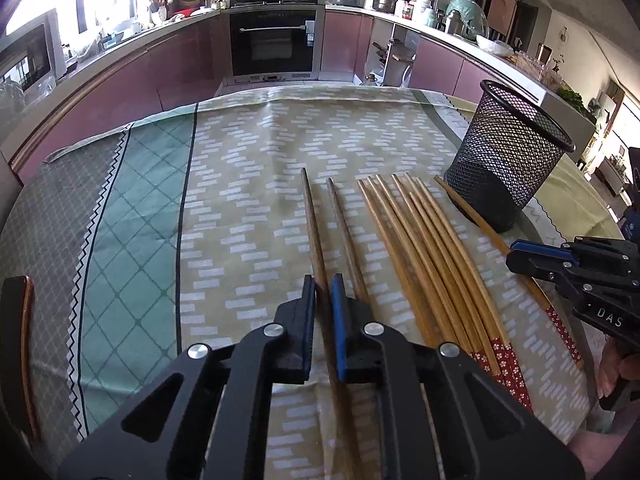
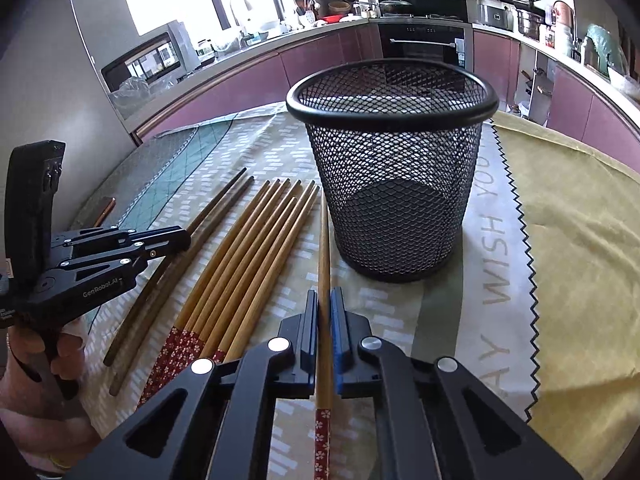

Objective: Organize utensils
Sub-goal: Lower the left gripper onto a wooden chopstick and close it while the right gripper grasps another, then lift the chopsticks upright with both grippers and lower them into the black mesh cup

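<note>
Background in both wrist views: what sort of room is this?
Most likely a home kitchen: a built-in oven, pots on the counter, and a microwave beyond the cloth-covered table.

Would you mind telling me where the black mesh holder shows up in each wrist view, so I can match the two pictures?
Left wrist: black mesh holder at the upper right, beyond the chopsticks.
Right wrist: black mesh holder centre frame, straight ahead.
Shared landmark: the built-in oven at the back.
</note>
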Available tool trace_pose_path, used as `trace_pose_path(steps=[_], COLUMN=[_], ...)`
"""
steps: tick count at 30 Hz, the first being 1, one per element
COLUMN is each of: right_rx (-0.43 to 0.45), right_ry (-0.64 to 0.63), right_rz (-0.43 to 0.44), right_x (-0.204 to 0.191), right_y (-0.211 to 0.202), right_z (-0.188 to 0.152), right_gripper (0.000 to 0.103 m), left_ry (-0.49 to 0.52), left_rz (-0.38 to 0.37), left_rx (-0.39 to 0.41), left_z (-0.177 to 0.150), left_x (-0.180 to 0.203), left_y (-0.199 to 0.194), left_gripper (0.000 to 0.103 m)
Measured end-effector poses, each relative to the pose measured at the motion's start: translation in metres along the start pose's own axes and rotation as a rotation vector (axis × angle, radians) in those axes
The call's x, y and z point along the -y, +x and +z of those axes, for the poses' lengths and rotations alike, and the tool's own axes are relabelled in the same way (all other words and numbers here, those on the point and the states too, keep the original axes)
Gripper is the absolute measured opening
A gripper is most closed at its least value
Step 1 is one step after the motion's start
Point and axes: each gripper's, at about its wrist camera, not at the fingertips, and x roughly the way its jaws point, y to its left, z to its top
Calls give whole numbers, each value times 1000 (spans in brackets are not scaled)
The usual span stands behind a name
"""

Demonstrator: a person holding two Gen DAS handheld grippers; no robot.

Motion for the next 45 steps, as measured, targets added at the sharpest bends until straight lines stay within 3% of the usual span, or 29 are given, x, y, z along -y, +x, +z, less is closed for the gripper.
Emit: trace_pose_path(steps=[6,14,28,39,45], right_rx=[46,173,378,453,449], right_ry=[-13,-8,-12,-19,-10], right_rz=[58,127,157,126,114], right_x=[-2,1,24,44,54], right_y=[-23,-65,-129,-151,-143], right_z=[-2,9,52,99,111], right_gripper=[6,6,6,6,6], left_ry=[4,22,21,30,82], left_rz=[-18,-69,-284,-390,-383], left_rx=[35,95,288,406,376], left_z=[-1,8,54,123,141], left_x=[1,8,16,51,77], left_y=[-19,-53,-140,-151,-136], left_gripper=[9,8,8,8,8])
